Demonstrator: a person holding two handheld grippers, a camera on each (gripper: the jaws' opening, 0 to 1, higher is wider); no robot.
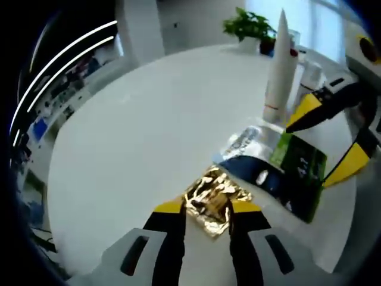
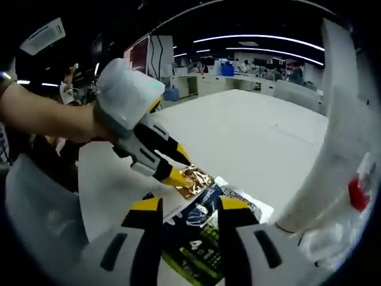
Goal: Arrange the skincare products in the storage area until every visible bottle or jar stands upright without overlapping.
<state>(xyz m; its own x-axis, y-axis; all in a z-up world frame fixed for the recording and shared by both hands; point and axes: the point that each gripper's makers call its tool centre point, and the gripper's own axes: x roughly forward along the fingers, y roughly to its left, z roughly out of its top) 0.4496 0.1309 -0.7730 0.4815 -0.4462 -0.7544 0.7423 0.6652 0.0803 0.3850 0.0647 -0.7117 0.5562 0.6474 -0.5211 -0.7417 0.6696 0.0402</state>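
Presently, on the white table (image 1: 137,137): a gold foil sachet (image 1: 213,199) lies flat at 6 o'clock in the left gripper view, pinched between the left gripper (image 1: 205,210) jaws. At 3 o'clock, a dark blue sachet (image 1: 253,170) and a green sachet (image 1: 300,164) overlap. The right gripper (image 2: 183,205), jaws apart and grasping nothing, hovers over them. A white tube (image 1: 280,65) stands upright at 1 o'clock, beside a potted plant (image 1: 250,27).
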